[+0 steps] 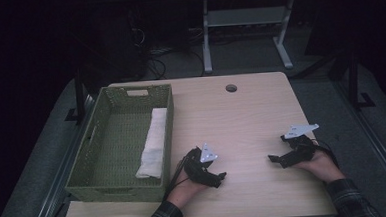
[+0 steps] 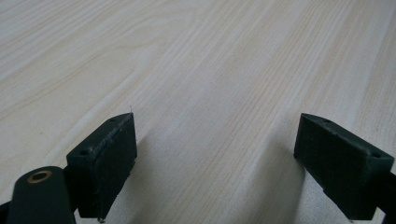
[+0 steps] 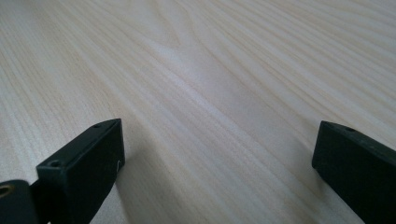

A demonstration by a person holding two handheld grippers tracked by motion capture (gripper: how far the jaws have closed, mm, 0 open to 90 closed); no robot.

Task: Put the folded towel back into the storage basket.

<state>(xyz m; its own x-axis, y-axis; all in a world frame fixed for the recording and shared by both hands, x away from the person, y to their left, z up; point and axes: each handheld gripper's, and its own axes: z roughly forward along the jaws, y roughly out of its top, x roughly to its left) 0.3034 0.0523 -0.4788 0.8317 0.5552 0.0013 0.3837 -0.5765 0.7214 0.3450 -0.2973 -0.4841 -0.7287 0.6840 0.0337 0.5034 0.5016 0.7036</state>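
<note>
A green woven basket [image 1: 116,189] stands on the left part of the light wooden table [image 1: 241,116]. A folded white cloth [image 1: 153,143] lies inside it along its right wall. My left gripper [image 1: 219,178] rests low on the table just right of the basket's near corner, open, with bare wood between its jaws [image 2: 215,154]. My right gripper [image 1: 275,159] rests on the table's right side and points left toward the middle. It is open too, with nothing but table between its pads [image 3: 219,163].
A round cable hole [image 1: 231,88] sits near the table's far edge. Beyond the table stands a white desk frame [image 1: 241,21] with cables on the dark floor. A person's forearms in plaid sleeves [image 1: 351,200] come in from the bottom.
</note>
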